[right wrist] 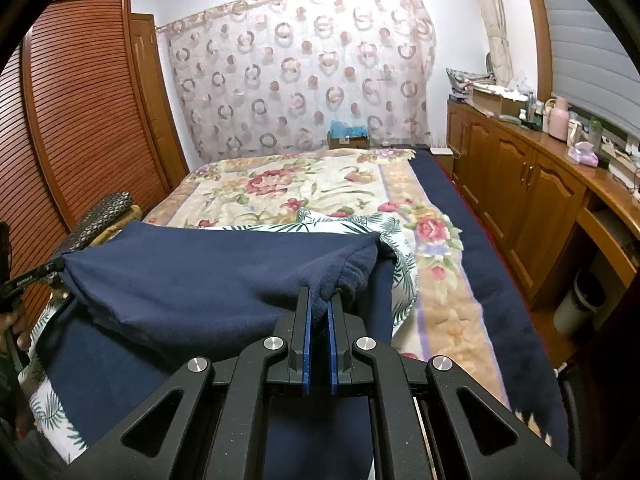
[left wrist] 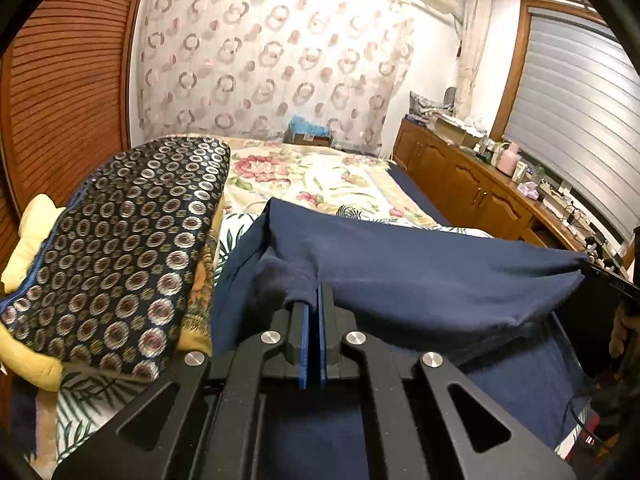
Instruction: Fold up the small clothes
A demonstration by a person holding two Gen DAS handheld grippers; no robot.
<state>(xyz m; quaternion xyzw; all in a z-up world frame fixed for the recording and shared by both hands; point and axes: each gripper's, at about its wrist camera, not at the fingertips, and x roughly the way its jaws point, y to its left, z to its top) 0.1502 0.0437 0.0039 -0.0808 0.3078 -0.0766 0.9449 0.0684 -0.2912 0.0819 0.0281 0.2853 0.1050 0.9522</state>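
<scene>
A navy blue garment (left wrist: 400,276) hangs stretched between my two grippers above the bed. My left gripper (left wrist: 314,296) is shut on its left edge, the cloth bunched over the fingertips. In the right wrist view the same navy garment (right wrist: 208,272) spreads to the left, and my right gripper (right wrist: 319,304) is shut on its right corner, with a fold of fabric pinched between the blue pads (right wrist: 307,344). The lower part of the garment lies on the bed below both grippers. The other gripper's tip shows at the far edge of each view.
The bed carries a floral blanket (right wrist: 312,188) and a palm-leaf sheet (right wrist: 360,224). A stack of patterned dark and yellow cushions (left wrist: 132,240) sits at the left by louvred wooden doors (right wrist: 80,120). A cluttered wooden cabinet (right wrist: 532,188) runs along the right.
</scene>
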